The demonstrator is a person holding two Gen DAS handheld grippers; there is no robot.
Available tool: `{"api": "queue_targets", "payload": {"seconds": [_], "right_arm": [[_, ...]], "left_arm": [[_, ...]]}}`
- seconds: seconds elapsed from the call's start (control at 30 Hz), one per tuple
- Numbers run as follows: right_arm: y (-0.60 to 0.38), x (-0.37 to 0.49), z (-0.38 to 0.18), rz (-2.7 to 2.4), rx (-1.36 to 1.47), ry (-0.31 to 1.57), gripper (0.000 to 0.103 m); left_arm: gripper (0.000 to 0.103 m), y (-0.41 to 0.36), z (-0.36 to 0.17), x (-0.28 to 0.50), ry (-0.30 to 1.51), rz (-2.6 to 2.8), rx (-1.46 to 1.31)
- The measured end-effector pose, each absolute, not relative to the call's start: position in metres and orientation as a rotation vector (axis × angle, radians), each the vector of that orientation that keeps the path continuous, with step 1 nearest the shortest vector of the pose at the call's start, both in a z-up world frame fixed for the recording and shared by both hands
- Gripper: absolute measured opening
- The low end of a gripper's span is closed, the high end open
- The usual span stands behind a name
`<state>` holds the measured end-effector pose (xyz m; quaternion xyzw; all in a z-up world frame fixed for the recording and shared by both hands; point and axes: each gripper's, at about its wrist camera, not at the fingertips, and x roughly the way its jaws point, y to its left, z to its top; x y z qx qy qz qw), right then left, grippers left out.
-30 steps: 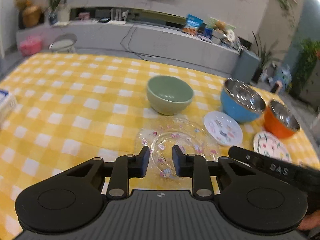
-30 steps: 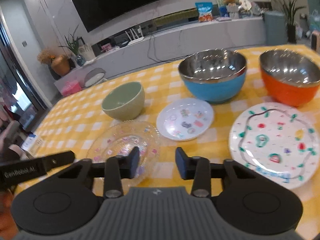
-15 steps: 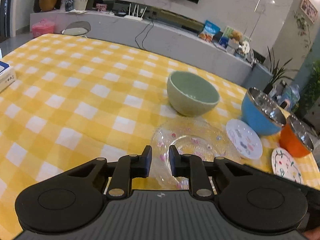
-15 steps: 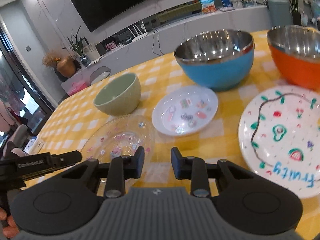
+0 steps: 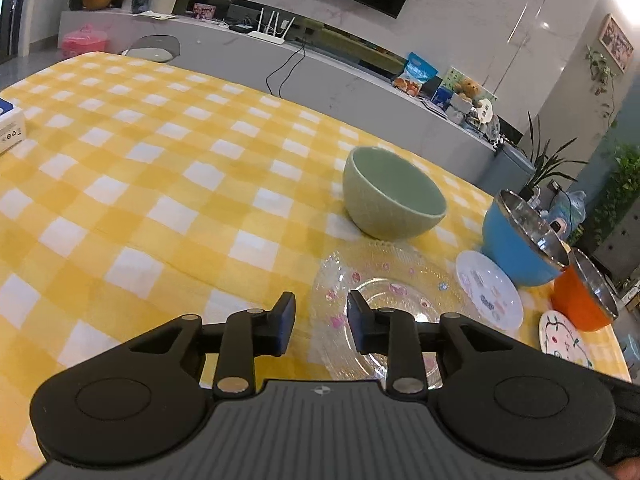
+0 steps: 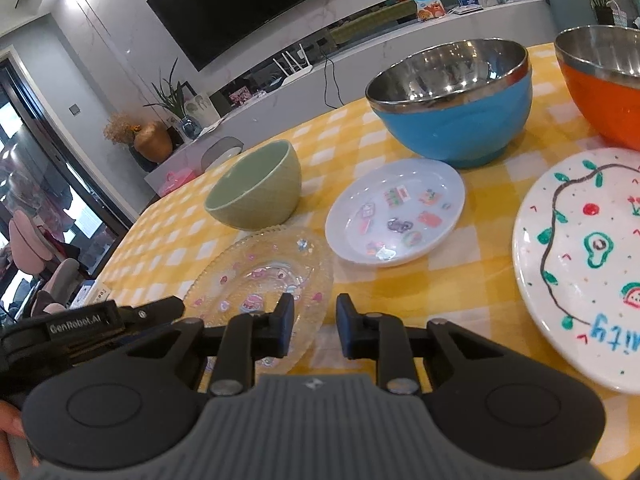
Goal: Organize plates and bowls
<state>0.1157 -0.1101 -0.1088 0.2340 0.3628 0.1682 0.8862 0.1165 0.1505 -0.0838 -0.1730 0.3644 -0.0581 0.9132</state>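
Note:
A clear glass plate (image 5: 400, 280) with pink stickers lies on the yellow checked tablecloth (image 5: 160, 184), just in front of both grippers. My left gripper (image 5: 320, 320) hovers at its near-left rim; the jaws are opening and no pad presses on anything. My right gripper (image 6: 314, 326) hangs over the glass plate's (image 6: 256, 276) near-right rim, jaws closing on bare cloth. Beyond stand a green bowl (image 5: 394, 204), a small white plate (image 6: 396, 212), a blue bowl (image 6: 452, 112), an orange bowl (image 6: 604, 92) and a fruit-painted plate (image 6: 584, 260).
A white box (image 5: 10, 128) sits at the table's far left edge. The left half of the tablecloth carries nothing else. The left hand-held device (image 6: 80, 328) shows at the left of the right wrist view. A grey TV bench (image 5: 320, 76) runs behind the table.
Both grippers have sunk toward the table and come nearer the glass plate. The left jaws narrowed, then widened again. The right jaws have narrowed steadily.

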Motion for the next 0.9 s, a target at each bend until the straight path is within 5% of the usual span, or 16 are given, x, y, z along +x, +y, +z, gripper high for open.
{"api": "queue_targets", "payload": {"seconds": [0.4,0.9], "right_arm": [[-0.116,0.117,-0.113,0.342,0.534,0.759,0.008],[-0.125,0.102,-0.098,0.355,0.552,0.788,0.007]], "left_arm": [[0.012,0.143,-0.088,0.115,0.759,-0.107,-0.327],[0.01,0.143,-0.065,0.078,0.769,-0.105,-0.353]]}}
